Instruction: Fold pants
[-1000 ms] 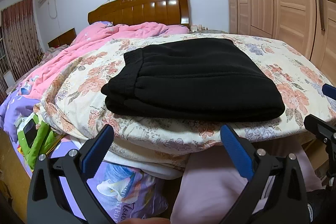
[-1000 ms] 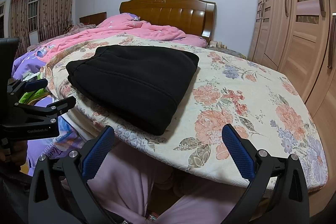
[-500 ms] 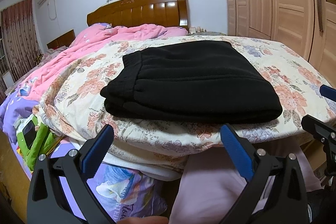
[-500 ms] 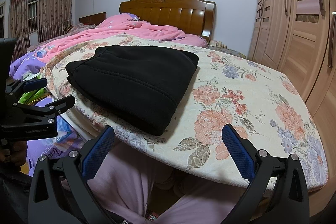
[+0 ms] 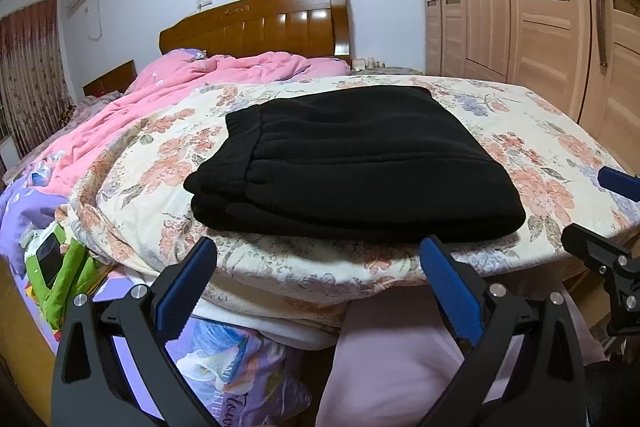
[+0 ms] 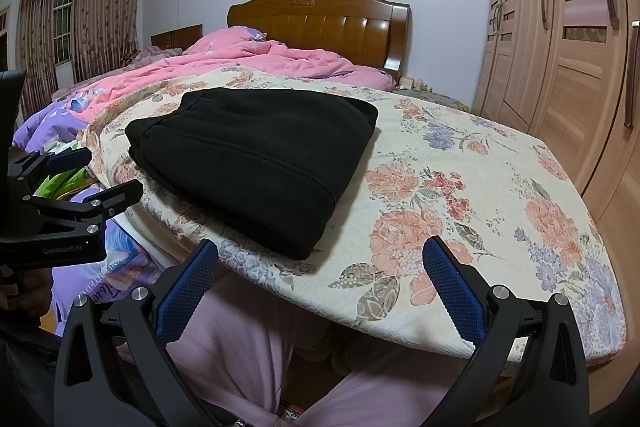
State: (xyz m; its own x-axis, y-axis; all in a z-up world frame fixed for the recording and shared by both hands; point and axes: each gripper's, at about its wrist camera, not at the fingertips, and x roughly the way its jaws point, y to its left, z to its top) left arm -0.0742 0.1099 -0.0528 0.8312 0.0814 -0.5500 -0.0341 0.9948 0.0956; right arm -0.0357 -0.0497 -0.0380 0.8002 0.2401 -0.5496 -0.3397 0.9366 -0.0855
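Near the bed's front edge sit the pants, folded into a tidy stack. Both hand-held grippers, left and right, wide open, empty, backed off slightly. Looks done.

Left gripper dipped a bit lower, black pants sit higher in view

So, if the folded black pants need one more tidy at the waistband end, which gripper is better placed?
Probably the left gripper: the pants lie straight ahead of it, waistband on its side. The right gripper faces mostly bare floral quilt. Both are open.
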